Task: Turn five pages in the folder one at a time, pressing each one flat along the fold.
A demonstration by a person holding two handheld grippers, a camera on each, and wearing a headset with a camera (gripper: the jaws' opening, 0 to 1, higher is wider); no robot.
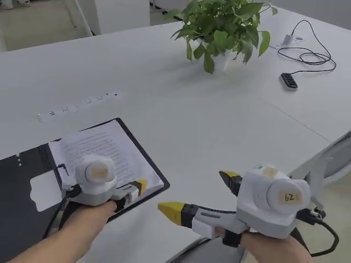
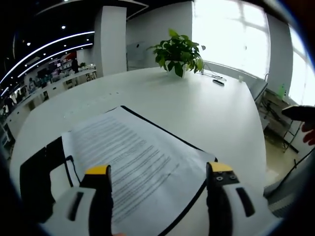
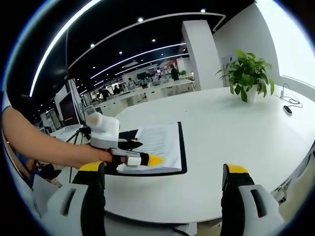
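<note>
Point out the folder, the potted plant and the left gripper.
folder [image 1: 22, 175]: head view, on its black left cover.
potted plant [image 1: 222, 27]: head view, on the middle leaves.
left gripper [image 2: 159, 169]: left gripper view, midway between its yellow fingertips.

Sticker [image 1: 290, 197] on right gripper [image 1: 201, 194] reads 62, page [image 1: 101, 145] print illegible

Count: 1 folder [image 1: 26, 167], 1 printed page [image 1: 104, 143] on top, 1 potted plant [image 1: 222, 27], 1 black cable [image 1: 307, 55], 1 white socket strip [image 1: 77, 104], 2 grippers: left gripper [image 2: 160, 169], right gripper [image 3: 165, 168].
</note>
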